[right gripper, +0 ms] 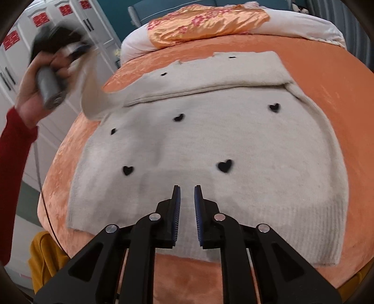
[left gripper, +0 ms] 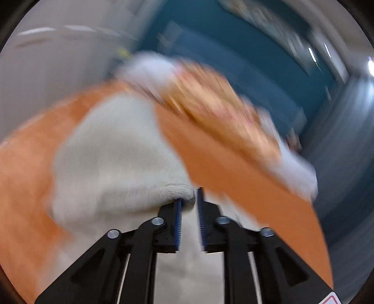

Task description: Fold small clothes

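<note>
right wrist view: cream sweater (right gripper: pixel 205 149) is spread on orange bed (right gripper: pixel 327 77); red double-happiness signs (right gripper: pixel 39 19) are seen on white wardrobe doors (right gripper: pixel 14 63). right gripper (right gripper: pixel 187 196) jaws apart, left gripper (left gripper: pixel 189 198) jaws clamped on sleeve (left gripper: pixel 121 159).

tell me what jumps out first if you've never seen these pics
A cream sweater dotted with black hearts lies spread across the orange bedspread. At upper left, the left gripper lifts one sleeve off it. The right gripper hovers open over the hem.
</note>
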